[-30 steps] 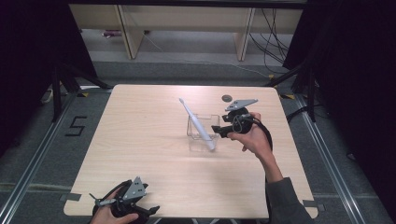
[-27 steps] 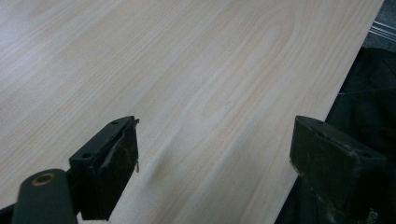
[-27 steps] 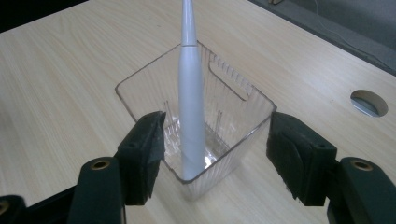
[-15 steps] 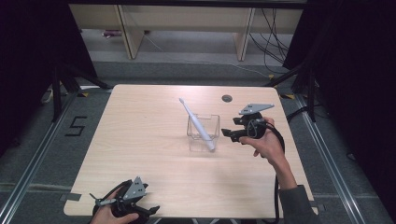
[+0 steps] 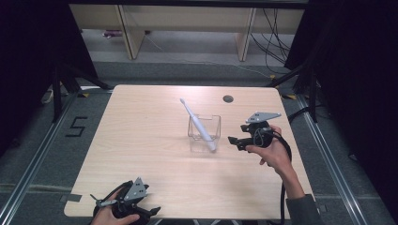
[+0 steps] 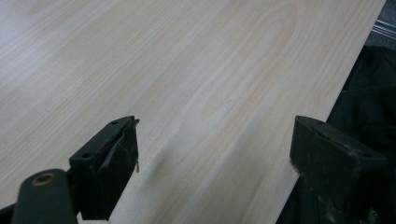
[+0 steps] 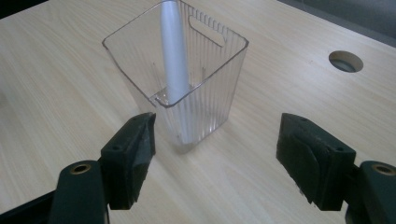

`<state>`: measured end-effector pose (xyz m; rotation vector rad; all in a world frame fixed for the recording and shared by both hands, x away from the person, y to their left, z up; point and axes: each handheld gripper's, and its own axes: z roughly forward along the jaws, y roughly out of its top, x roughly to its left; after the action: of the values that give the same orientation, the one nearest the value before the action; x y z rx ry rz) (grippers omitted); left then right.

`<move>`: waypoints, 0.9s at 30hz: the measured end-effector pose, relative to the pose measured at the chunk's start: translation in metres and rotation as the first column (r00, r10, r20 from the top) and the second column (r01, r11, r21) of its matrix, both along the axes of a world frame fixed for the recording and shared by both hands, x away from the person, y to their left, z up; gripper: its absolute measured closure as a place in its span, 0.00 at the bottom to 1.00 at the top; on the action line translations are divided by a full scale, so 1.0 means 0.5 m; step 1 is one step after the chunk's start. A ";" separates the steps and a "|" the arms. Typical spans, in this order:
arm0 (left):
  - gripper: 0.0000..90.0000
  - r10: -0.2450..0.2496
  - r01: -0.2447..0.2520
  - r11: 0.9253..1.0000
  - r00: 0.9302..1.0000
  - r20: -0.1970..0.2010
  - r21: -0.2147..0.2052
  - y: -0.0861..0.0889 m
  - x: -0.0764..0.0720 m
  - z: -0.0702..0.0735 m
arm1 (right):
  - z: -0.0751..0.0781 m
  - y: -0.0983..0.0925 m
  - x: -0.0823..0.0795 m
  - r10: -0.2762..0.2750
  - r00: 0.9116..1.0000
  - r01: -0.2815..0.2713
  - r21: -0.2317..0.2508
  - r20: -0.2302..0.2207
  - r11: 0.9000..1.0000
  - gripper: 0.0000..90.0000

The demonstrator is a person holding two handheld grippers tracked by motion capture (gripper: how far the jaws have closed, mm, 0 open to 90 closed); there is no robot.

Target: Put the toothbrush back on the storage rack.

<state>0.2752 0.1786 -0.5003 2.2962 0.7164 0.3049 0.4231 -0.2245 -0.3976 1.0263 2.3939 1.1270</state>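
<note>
On the table [image 5: 141,154], near the middle, stands your clear cup [image 5: 204,127]. Your toothbrush [image 5: 197,123] sits inside it. Its thick end rests on the cup's bottom and its thin end leans out over the far left rim.

Your right gripper [image 5: 233,140] is just beside the cup, on its right side. Its jaws have just been opening and now stand wide apart, with nothing between them. In the right gripper view the cup [image 7: 180,88] is just ahead of the jaws and does not touch them. So I think the putting-in step is done, and you are letting go and backing off.

Your left gripper [image 5: 126,206] rests at the near edge of the table, well apart from the cup. Its jaws are spread too, and they hold nothing.

Next, I think you should pull your right gripper straight back toward you. Keep it away from the cup wall, because the cup looks light and could tip over with the tall brush in it.
</note>
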 end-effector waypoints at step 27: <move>0.16 -0.005 0.005 1.000 1.000 -0.001 0.013 0.001 0.001 0.001 | -0.041 -0.020 -0.066 -0.042 0.999 0.042 0.017 -0.009 0.999 0.26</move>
<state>0.2758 0.1793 -0.4997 2.3099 0.7109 0.3064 0.3903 -0.2346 -0.4182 1.0842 2.3621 1.1328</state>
